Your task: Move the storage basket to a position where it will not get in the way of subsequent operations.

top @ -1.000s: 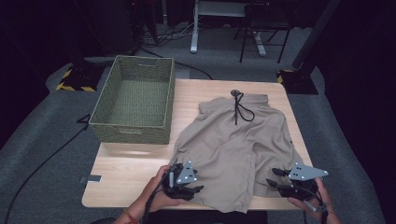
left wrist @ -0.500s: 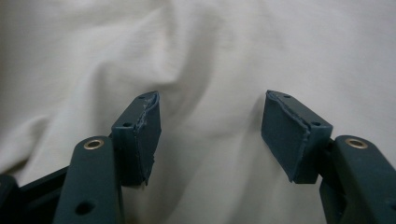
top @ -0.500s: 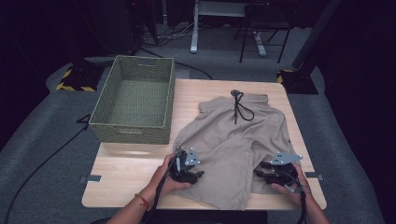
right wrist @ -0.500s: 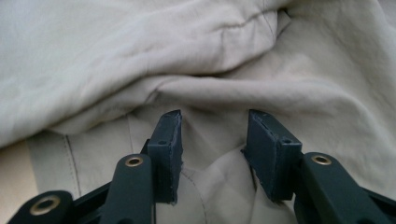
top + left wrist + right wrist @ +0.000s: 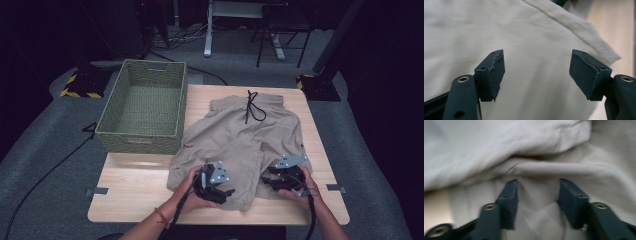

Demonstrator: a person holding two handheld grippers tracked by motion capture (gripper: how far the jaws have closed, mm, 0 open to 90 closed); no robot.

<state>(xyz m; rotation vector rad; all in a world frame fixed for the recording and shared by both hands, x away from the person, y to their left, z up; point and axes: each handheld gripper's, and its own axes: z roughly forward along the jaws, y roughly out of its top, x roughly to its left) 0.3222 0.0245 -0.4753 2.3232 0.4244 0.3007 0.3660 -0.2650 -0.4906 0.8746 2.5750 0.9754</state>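
Tan shorts (image 5: 240, 135) with a black drawstring (image 5: 252, 111) lie flat on the wooden table (image 5: 135, 185), waistband at the far side. My left gripper (image 5: 220, 189) is over the near hem of the left leg. In the left gripper view its jaws (image 5: 537, 65) stand wide apart above the cloth (image 5: 536, 37), pressing nothing, and have just been opening. My right gripper (image 5: 270, 181) is at the hem of the right leg. Its jaws (image 5: 537, 192) have also just been opening; a low fold of cloth (image 5: 541, 215) lies between them, with the pads off it.
A green woven basket (image 5: 145, 107) stands on the table's left side, close to the shorts' left edge. Bare wood shows at the front left. Cables cross the grey floor (image 5: 40, 150); chair and desk legs stand behind the table.
Both hands have moved onto the shorts' near hems: the left gripper shifted right, the right gripper left and farther from the table's front edge.
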